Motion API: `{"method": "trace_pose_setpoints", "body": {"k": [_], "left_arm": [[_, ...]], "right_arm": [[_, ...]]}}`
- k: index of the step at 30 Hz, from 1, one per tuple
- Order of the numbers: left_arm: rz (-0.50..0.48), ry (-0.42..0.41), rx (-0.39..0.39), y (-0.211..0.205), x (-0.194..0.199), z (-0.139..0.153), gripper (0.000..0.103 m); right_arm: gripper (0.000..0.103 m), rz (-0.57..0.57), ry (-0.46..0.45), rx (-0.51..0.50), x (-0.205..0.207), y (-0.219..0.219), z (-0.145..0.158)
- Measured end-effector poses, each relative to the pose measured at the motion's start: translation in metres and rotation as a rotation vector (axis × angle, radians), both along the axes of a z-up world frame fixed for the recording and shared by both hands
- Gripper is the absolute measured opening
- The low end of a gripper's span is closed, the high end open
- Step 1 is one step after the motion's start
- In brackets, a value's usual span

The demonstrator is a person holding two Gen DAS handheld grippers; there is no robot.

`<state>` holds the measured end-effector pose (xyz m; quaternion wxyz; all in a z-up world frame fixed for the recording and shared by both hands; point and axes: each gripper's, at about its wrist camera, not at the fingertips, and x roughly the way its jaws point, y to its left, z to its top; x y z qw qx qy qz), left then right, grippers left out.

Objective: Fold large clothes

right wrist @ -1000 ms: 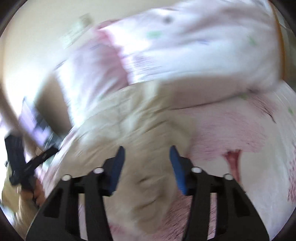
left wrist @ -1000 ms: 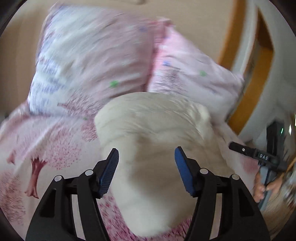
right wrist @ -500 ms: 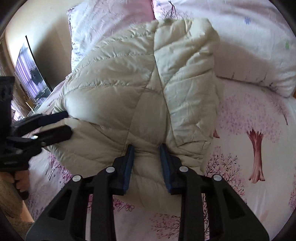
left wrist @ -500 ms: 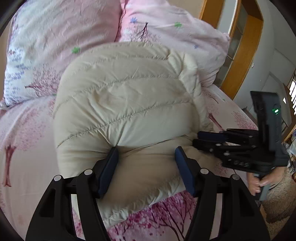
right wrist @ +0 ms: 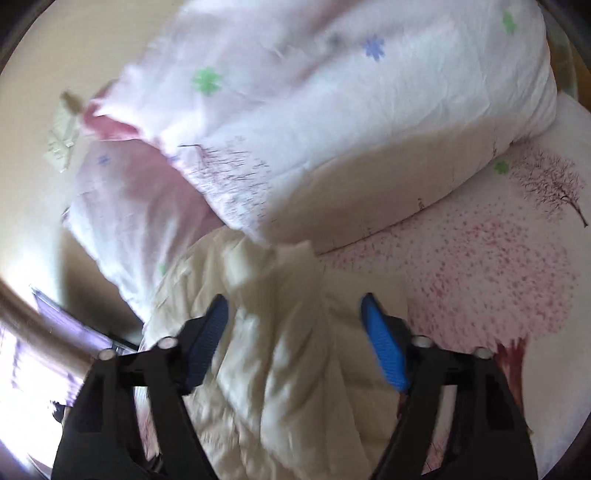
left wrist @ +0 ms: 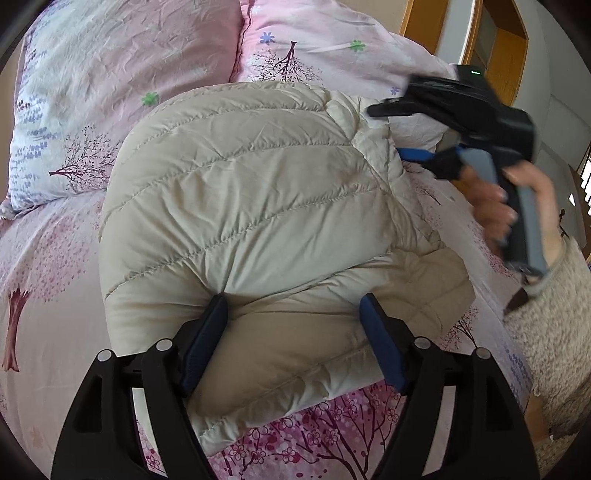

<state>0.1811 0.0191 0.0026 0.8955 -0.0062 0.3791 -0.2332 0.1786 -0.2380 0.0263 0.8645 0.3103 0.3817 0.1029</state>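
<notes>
In the left wrist view, the left gripper [left wrist: 293, 325] sits nearest, its jaws spread wide with the blue pads pressed against the near edge of the cream quilted jacket [left wrist: 258, 221], one pad on each side of a fold of the lower layer; the fabric lies between them but is not pinched. The jacket lies folded in a puffy bundle on the pink blossom-print bedsheet [left wrist: 48, 332], its upper layer doubled over a flatter layer that sticks out toward the near right. To the right of the bundle, the right gripper [left wrist: 417, 133] hangs in the air above the jacket's far right edge, held in the person's right hand [left wrist: 495, 199], whose sleeve is a speckled knit; its jaws stand well apart with nothing between them. Behind the jacket, two pillows [left wrist: 110, 74] in matching tree print lean side by side, and a wooden door frame [left wrist: 417, 22] rises at the far right. The right wrist view is motion-blurred: the right gripper [right wrist: 295, 332] shows widely separated fingers over a rumpled part of the jacket [right wrist: 280, 354], without touching it as far as can be told, with the bedsheet [right wrist: 498, 277] to the right and the pillows [right wrist: 332, 110] beyond.
</notes>
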Motion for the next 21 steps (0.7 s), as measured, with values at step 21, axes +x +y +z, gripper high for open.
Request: {"method": "trace_pose_setpoints", "body": {"k": [21], "left_arm": [[-0.002, -0.103, 0.033, -0.005, -0.019, 0.025, 0.086]], "right_arm": [[0.05, -0.09, 0.033, -0.263, -0.024, 0.015, -0.033]]}}
